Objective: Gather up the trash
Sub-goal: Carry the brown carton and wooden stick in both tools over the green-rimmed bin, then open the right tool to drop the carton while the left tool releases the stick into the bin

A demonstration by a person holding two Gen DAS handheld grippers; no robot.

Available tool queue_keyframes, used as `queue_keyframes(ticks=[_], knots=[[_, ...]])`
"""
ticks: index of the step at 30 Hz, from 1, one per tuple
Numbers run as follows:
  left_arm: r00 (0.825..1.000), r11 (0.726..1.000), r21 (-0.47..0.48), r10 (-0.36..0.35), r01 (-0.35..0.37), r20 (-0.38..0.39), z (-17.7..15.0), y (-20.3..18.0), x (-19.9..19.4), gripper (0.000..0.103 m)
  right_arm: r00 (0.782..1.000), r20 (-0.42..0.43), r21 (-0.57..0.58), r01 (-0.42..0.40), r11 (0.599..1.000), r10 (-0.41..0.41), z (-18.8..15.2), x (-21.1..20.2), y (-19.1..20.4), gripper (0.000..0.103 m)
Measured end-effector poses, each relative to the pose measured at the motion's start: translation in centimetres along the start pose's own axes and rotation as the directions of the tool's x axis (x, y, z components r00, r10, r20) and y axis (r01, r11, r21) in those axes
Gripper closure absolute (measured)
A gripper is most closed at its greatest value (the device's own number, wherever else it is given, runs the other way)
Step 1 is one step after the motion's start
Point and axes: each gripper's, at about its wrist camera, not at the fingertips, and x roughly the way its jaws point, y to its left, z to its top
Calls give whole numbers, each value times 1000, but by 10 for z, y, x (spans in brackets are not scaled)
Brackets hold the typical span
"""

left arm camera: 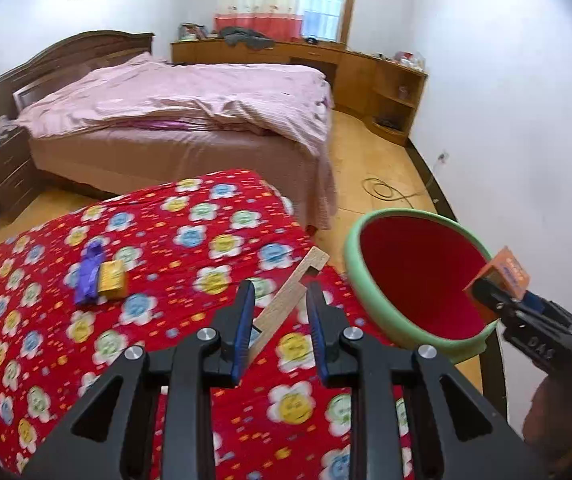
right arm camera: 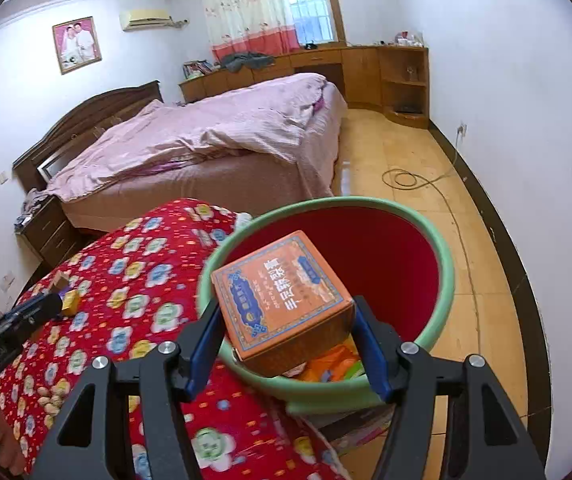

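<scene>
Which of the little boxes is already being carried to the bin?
The orange box, clamped in the right tool above the green bin. The smaller yellow box lies on the red flowered cloth beside a purple scrap.

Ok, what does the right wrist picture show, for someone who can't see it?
The right hand-held gripper holds an orange box over a green bin with a red inside. Beside the bin is a red flowery quilt; behind, a pink bed.

Basin (right arm camera: 442,292) contents mostly behind box (right arm camera: 282,300)
</scene>
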Motion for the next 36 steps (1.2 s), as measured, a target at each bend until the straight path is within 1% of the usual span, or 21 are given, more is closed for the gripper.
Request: queue_keyframes(ticks=[4,9,17,22,24,26,32,36], knots=[[999,999,21,-30,30,-19,9,-20,15,77,1000,-17,7,11,1000,-11,3,13,-15,39],[998,998,42,-51,53,-45,17,-38,35,77,999,-40,2,17,1000,-17,8,31,-24,38],[996,996,67,-57,62,-74,22,-56,58,77,996,-86,12,13,1000,-12,10,53,-34,36],[995,995,76,-60,67,-85,25,-63,68,77,995,-96,7,14,1000,-13,9,58,-38,35],[994,994,78,-64,71,-90,26,-65,72,77,995,-96,3,14,1000,-14,9,58,-38,33],[993,994,82,-66,74,-95,26,-68,75,77,996,-92,6,7,1000,-6,9,58,-39,27],[991,991,96,-80,91,-111,26,-75,86,77,997,-80,17,1,1000,0,7,51,-44,26],[986,985,120,-107,123,-128,25,-85,94,77,998,-62,45,2,999,1,4,40,-54,26]])
